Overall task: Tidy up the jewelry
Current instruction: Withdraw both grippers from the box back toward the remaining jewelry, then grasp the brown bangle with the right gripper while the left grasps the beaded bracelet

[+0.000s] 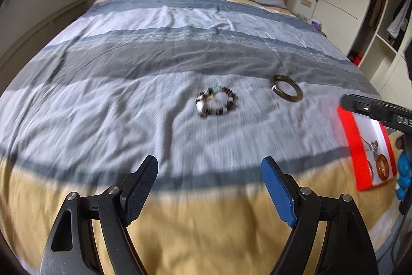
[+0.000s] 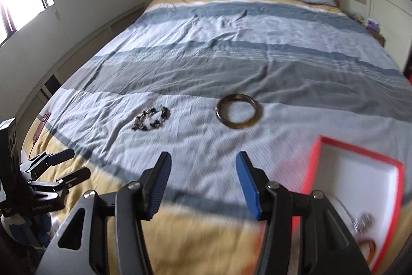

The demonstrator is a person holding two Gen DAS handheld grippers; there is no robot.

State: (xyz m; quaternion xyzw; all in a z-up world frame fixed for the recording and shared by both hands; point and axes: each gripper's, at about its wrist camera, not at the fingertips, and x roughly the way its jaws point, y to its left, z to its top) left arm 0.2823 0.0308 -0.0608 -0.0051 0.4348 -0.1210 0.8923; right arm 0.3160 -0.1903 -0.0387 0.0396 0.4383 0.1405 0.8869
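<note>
1. Amber-brown bangle [image 2: 239, 111] lies flat on the striped bedspread [image 2: 206, 63], centre-right in the right wrist view, straight above and beyond the right gripper [image 2: 203, 166]; jaws parted, nothing between them.
2. Beaded bracelet [image 1: 215, 101] lies at centre in the left wrist view, directly above the left gripper [image 1: 208, 172]; jaws wide, empty.
3. Judgement: each gripper faces its own piece; the right one is nearer the bangle, the left one nearer the beads.
4. Both pieces are closed rings lying flat, so neither has a true long axis or heading; fisheye squashes them into ovals running left-right.
5. Red-rimmed white tray [image 2: 360, 172] sits at lower right, some jewelry already in it; likely the destination.
</note>
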